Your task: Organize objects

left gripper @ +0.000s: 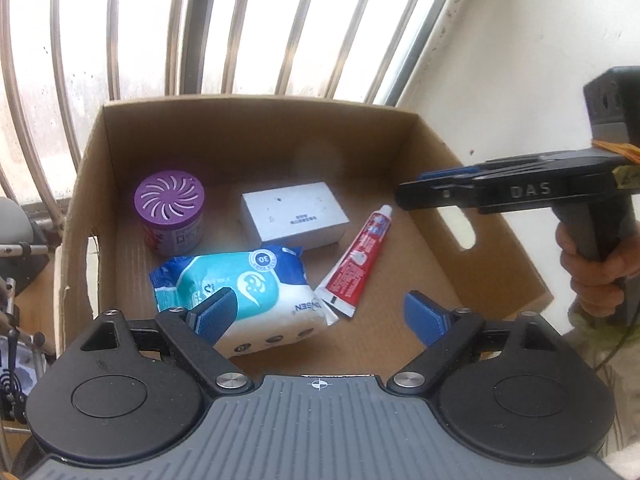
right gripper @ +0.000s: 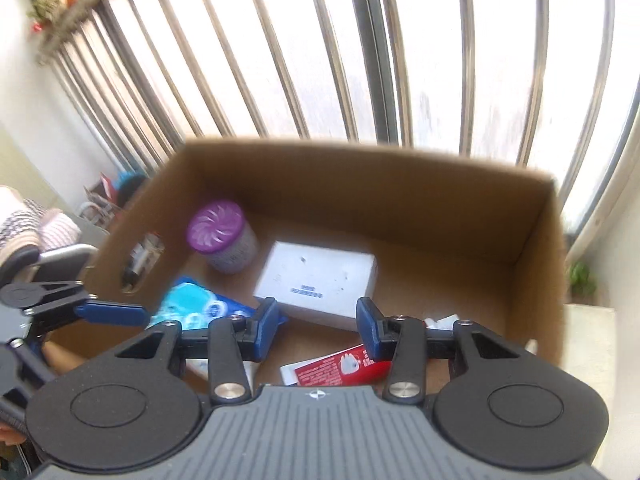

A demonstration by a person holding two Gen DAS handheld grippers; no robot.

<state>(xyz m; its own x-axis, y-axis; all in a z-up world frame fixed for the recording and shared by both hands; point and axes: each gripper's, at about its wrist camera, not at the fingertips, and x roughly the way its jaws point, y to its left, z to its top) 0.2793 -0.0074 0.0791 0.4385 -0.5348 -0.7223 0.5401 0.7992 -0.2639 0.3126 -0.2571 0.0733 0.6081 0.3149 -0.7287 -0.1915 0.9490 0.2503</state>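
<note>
Here the empty, wide-open left gripper hangs above the wipes pack; right gripper part-open, empty.

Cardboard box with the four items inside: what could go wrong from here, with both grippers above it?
1. The cardboard box sits near the window bars; a push on its wall could slide it.
2. The left gripper has open jaws right over the wipes pack, so a low move may snag the soft pack.
3. The toothpaste tube lies loose beside the white box, under the right gripper; a careless dip may knock it.
</note>
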